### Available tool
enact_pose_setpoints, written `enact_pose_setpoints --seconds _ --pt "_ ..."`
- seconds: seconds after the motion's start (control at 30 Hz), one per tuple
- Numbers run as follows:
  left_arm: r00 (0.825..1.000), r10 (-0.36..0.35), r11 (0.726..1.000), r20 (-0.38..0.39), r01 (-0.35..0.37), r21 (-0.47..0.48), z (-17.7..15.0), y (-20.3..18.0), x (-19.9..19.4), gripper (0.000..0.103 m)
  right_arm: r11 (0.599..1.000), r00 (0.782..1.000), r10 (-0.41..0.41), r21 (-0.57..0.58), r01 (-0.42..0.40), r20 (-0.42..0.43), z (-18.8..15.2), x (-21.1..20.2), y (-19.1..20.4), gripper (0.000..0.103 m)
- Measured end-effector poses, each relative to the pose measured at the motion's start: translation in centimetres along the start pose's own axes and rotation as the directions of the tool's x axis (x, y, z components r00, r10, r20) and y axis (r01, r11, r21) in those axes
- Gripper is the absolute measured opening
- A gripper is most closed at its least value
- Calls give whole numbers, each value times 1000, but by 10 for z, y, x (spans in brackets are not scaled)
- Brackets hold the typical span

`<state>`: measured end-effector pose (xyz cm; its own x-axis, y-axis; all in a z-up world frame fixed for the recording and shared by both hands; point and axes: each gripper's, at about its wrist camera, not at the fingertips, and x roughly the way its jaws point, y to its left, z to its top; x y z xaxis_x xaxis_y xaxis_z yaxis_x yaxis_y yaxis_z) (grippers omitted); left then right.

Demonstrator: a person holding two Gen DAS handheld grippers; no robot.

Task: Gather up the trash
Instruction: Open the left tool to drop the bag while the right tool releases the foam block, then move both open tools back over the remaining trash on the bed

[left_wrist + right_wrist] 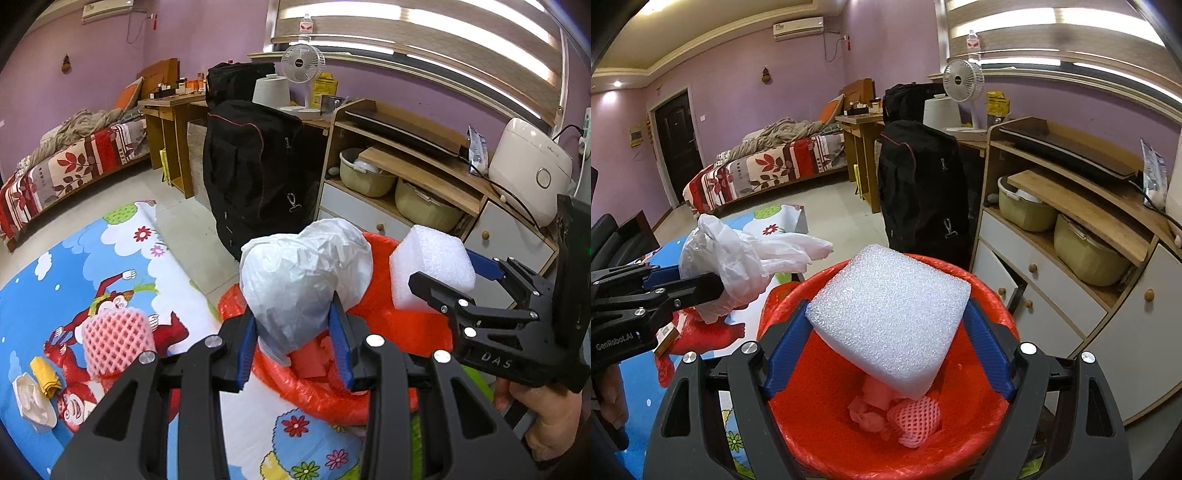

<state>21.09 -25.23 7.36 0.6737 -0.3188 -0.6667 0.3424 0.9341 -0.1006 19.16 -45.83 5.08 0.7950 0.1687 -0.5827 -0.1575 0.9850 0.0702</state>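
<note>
Right wrist: foam block above bin

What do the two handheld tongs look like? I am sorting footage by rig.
Both are black skeletal frames with silver rivets and ribbed blue pads. The left tongs bear "GenRobot.AI" on the side, legible in the right wrist view. The right tongs bear "DAS", and a small green light glows on their body.

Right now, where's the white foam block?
In the right wrist view, the white foam block is clamped in the right gripper, held above the red bin.
</note>
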Motion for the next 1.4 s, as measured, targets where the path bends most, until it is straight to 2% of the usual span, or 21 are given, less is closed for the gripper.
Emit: enact_pose_setpoints --seconds 0.1,0.2,0.33,0.37,0.43,0.47,0.5,0.97,1.13,1.2,1.23,1.4 --pt "1000 -6 1000 0 6 0 4 -3 3 36 1000 1000 -7 8 7 5 1 -1 -5 80" --pt "1000 -13 1000 1 13 3 7 -7 6 36 1000 1000 -11 18 10 14 1 -2 -9 87" --pt "1000 -23 1000 -1 23 6 10 -13 11 36 999 1000 -18 29 17 21 1 -4 -13 88" --pt "1000 -28 1000 -2 28 7 9 -13 12 37 999 1000 -20 31 19 23 2 -4 -14 92" --pt "999 -39 999 -4 39 11 9 -15 14 47 999 999 -29 38 28 28 1 -5 -18 93" --pt "999 -41 999 -3 41 8 9 -16 14 55 999 999 -31 40 30 29 1 -6 -19 93" --pt "999 -43 999 -3 43 6 9 -16 15 57 998 999 -34 45 33 29 0 -6 -21 93" --pt "999 -31 999 21 32 -36 1 -1 4 67 997 998 -47 61 45 42 -3 -9 -23 94" --pt "999 -1 999 47 3 -48 -4 7 -9 68 997 998 -42 64 39 54 -4 -11 -17 94" --pt "998 15 998 62 -11 -60 -7 13 -15 77 997 997 -40 64 36 60 -5 -12 -13 94" --pt "997 26 998 67 -22 -64 -8 15 -17 78 997 997 -38 63 34 63 -4 -12 -12 94" --pt "997 44 995 67 -37 -93 -18 28 -26 79 999 997 -31 29 29 65 -5 -12 3 95"
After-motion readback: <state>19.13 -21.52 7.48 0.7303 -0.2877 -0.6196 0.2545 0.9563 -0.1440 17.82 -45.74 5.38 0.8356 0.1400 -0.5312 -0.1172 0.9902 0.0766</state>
